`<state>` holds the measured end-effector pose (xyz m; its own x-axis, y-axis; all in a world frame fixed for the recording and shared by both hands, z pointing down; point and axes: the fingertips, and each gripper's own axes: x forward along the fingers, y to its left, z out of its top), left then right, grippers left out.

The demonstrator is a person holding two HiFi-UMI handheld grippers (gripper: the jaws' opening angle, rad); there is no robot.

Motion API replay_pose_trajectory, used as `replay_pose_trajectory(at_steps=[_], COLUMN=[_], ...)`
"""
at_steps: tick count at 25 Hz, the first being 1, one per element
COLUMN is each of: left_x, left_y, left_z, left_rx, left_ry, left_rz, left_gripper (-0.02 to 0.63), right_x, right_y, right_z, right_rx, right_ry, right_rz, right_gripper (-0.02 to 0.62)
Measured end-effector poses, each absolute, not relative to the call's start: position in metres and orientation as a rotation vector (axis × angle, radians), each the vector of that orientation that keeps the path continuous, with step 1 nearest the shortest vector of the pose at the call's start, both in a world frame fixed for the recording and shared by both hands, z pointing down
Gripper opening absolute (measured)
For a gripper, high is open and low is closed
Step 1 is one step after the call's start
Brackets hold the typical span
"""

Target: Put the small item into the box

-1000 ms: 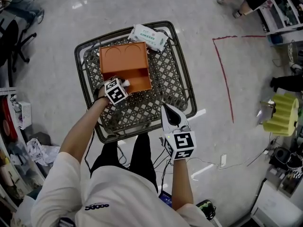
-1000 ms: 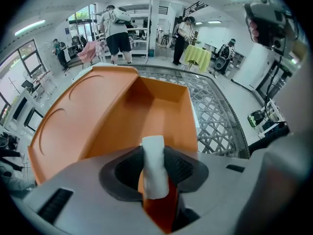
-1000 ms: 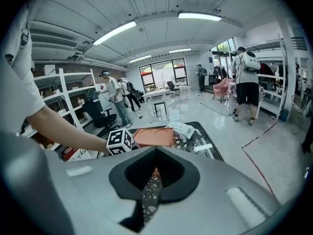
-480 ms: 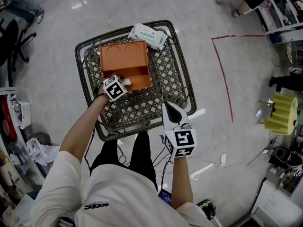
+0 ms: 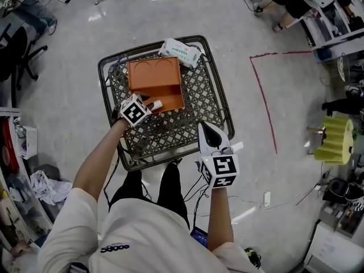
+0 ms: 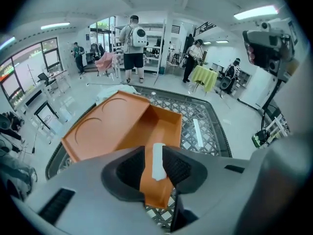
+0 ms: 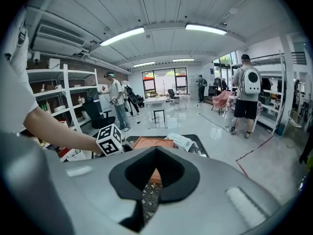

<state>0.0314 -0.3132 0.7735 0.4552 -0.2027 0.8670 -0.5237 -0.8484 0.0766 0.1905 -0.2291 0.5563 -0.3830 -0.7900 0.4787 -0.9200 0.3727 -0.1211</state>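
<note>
An orange box (image 5: 149,75) with an open trough along its right side lies in a black lattice basket (image 5: 222,104). My left gripper (image 5: 152,103) hovers over the near end of that trough. In the left gripper view the box (image 6: 112,129) fills the middle. A small white strip (image 6: 157,160) shows between the closing jaws of the left gripper (image 6: 155,153), beside the right pad with a gap on its left. My right gripper (image 5: 203,125) is shut and empty over the basket's near right rim, and the right gripper (image 7: 156,151) faces the box (image 7: 149,142).
A white wipes pack (image 5: 181,50) lies on the basket's far rim. A red tape line (image 5: 261,95) marks the floor to the right, with a yellow-green object (image 5: 335,138) beyond it. An office chair (image 5: 17,50) stands at the left. People (image 6: 132,43) stand in the background.
The head view has shifted slightly. My left gripper stays at the box's near end, and the white strip shows more plainly at its tips. The right gripper has barely moved.
</note>
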Motion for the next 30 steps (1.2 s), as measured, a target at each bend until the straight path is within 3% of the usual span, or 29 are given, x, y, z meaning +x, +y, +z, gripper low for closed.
replay_pose_trajectory(at_steps=[10,30], left_x=[-0.013,-0.078], left_y=[-0.315,-0.298], left_z=[0.674,0.442], left_rx=[2.523,2.873], left_ry=[-0.834,-1.163], left_rz=[1.127,0.66], left_gripper=[0.02,0.005], right_x=[0.174,0.125], right_y=[-0.222,-0.222], right_z=[0.493,0.371], right_rx=[1.547,1.655], right_ry=[-2.32,-2.413], right_rz=[0.369,0.035], right_gripper=[0.009,0.009])
